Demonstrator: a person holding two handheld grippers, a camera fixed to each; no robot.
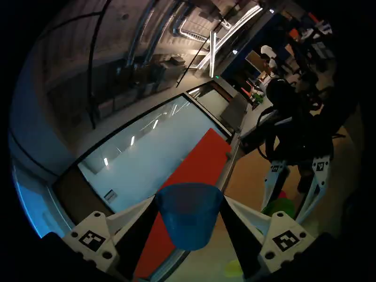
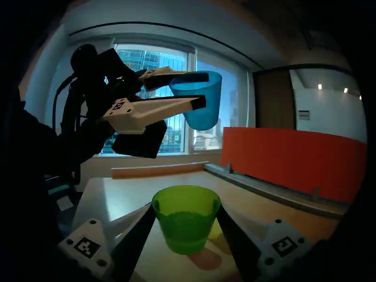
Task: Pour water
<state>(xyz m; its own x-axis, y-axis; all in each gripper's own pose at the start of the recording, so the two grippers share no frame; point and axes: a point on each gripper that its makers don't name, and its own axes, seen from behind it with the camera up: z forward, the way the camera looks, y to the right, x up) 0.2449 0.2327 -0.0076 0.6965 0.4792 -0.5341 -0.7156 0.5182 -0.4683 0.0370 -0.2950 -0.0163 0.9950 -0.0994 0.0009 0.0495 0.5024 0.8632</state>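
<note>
Dim interior, bright daylight from window (image 2: 232,108), backlit silhouettes, fisheye bending at edges

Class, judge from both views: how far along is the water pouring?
Done: both cups are gripped, the left claw shut on the blue cup, the right claw on the green cup. In hand: the blue cup is held higher than the green one, near upright. To do: tipping it; no stream shows.

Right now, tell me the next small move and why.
Probably bring the left gripper down and in until the blue cup sits just over the green cup, then tip. The blue cup is held upright, high above and beyond the green one, which the right gripper holds low near the table; pouring from there would likely splash.
</note>
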